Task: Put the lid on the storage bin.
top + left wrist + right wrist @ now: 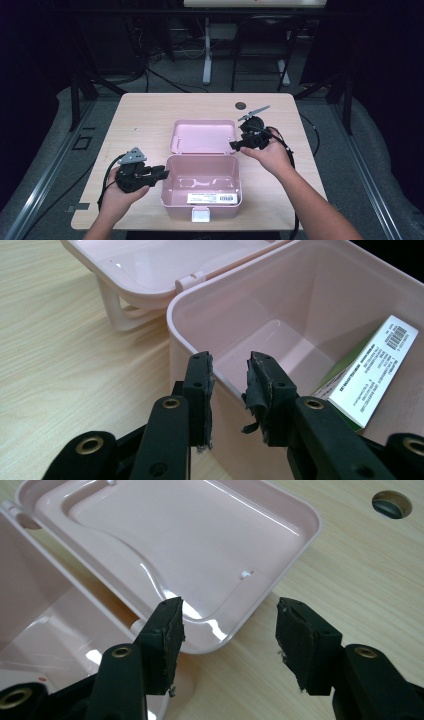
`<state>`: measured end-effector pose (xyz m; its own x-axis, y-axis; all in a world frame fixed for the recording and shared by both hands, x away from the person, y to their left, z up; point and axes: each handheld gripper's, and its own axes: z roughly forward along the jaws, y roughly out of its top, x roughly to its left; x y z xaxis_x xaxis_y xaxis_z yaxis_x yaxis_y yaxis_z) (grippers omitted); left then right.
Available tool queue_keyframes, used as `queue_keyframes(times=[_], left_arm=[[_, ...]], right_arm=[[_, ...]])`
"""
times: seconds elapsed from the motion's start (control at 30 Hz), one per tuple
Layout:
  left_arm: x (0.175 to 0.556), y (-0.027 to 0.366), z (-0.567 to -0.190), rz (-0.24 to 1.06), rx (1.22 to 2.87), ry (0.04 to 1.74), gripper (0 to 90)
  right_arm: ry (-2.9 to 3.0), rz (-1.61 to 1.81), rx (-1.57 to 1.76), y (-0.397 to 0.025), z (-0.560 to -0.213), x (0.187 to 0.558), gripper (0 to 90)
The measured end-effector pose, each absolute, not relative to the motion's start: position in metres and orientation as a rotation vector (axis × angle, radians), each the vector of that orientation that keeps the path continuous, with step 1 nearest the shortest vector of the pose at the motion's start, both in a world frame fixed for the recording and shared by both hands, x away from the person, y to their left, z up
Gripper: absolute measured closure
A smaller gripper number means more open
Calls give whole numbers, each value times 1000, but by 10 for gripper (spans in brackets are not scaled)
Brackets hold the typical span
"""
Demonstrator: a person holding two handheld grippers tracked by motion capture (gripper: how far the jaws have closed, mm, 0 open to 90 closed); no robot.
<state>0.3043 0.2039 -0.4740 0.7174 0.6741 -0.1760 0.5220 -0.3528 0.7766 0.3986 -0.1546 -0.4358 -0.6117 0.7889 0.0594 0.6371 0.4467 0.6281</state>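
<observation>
Nearest you, the pink box (pixel 202 192) sits on the bench (pixel 140 112), latch toward you, lid (pixel 203 135) laid open flat behind it, long axis left to right. It looks like light, stiff, smooth plastic, so pinch a thin edge. Your left gripper (pixel 230 385) straddles the box's left wall, jaws slightly apart. Your right gripper (pixel 227 640) hovers spread at the lid's right corner.
</observation>
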Motion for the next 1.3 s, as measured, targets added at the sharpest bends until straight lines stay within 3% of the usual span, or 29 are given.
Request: queue_keyframes(times=[0.33,0.87,1.3], left_arm=[[304,204,-474,226,2034,909,708],[304,203,-475,231,2033,909,705],[303,203,-475,230,2027,911,705]], right_arm=[[2408,893,1306,-154,-446,414,510],[2319,941,1426,-154,-458,436,524],[2273,923,1506,-151,-468,448,636]])
